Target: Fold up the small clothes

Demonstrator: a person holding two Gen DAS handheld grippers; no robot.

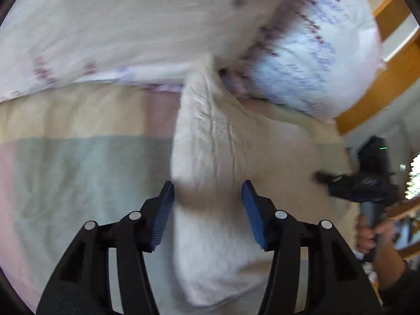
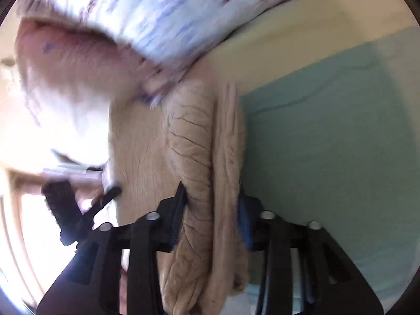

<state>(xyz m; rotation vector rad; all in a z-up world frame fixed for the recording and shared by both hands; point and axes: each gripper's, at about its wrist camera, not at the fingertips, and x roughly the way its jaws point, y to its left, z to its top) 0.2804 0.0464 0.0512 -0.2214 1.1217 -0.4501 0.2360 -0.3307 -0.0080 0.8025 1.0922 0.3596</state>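
A pale cream, wrinkled small garment (image 1: 218, 157) lies stretched across the striped bed cover. In the left wrist view my left gripper (image 1: 208, 204) has its blue pads apart, with the cloth lying between and under them. In the right wrist view my right gripper (image 2: 212, 204) has a bunched fold of the same garment (image 2: 207, 157) between its pads, the jaws fairly wide. The right gripper also shows in the left wrist view (image 1: 367, 181), held by a hand at the far right. The left gripper shows blurred in the right wrist view (image 2: 78, 204).
A white pillow with purple print (image 1: 309, 60) and a patterned duvet (image 1: 105, 26) lie at the head of the bed. The bed cover (image 1: 78, 178) has green, cream and pink stripes. A wooden bed frame (image 1: 380, 84) runs along the right side.
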